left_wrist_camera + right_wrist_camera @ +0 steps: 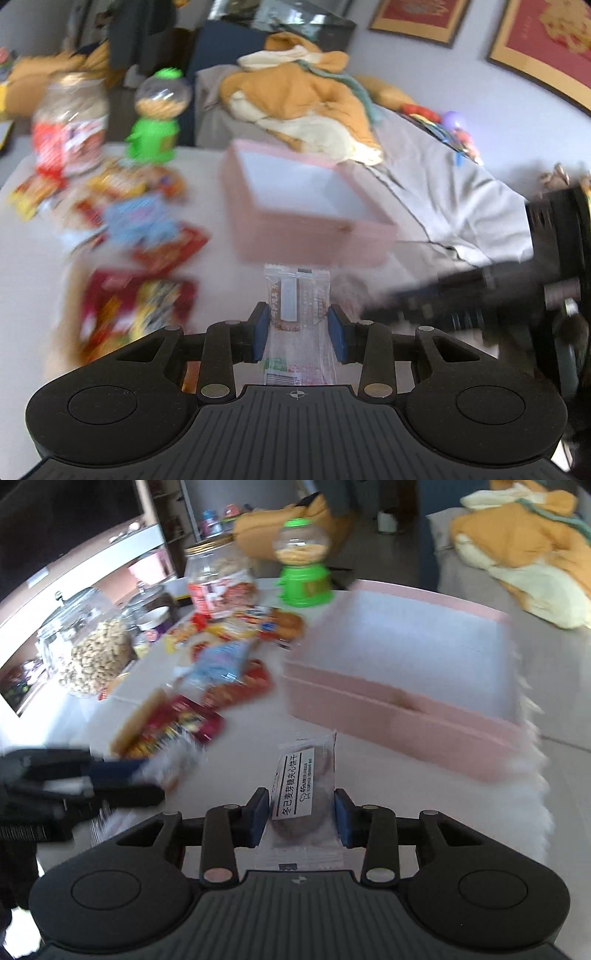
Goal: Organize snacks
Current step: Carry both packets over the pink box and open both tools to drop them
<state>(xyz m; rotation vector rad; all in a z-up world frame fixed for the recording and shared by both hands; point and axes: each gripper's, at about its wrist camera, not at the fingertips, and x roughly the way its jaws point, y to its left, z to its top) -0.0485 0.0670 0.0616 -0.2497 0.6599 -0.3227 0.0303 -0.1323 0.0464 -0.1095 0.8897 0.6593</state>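
White tabletop (29, 258) up front, red-and-gold framed pictures (543, 40) on the wall behind, orange and cream plush heap (306, 99) on a grey-draped seat. Left wrist view, heavily blurred: left gripper (300, 328) clenched on a clear-wrapped snack bar with a brown-and-white label (297, 306), blue pads (261, 332) pressing both sides, packet lifted off the table and pointing toward a shallow pink rectangular box (314, 236) just ahead. Scattered pile of red, yellow and blue snack packets (136, 236) to the left of the box; behind that pile a clear plastic jar with a red label (70, 129) and a green candy dispenser with a clear dome (159, 118). Dark shape at the right edge — right gripper (461, 295), too smeared to read from here.

Over to the right wrist view: right gripper (301, 818) closed on a clear packet holding dark round biscuits under a white label with black characters (303, 786), held above the table near the pink box's front wall (406, 723). Box interior pale and bare where visible. Left of it the packet pile (221, 679), then a glass jar of peanuts (96, 653) farther left. Left gripper (122, 775) low at the left edge — blurred, something pale between its fingers.
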